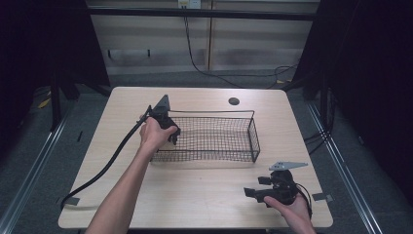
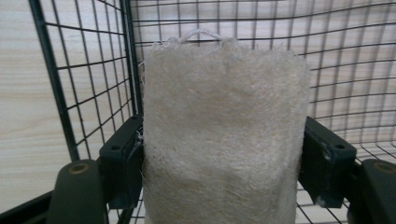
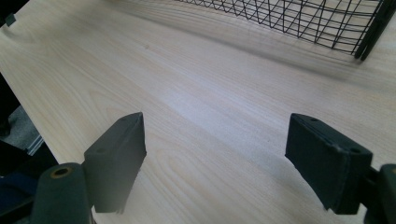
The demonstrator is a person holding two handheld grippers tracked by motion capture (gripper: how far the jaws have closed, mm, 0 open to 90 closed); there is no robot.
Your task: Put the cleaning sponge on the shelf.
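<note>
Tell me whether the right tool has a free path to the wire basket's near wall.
Probably yes. The right tool, open and holding nothing, sits on bare table in front of the wire basket, with nothing between. The left tool is over the basket's left end.

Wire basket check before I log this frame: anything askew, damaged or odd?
Nothing stands out. The wire basket sits flat and intact on the table. The left tongs grip a loofah pad inside it; the right tongs hang open.
</note>
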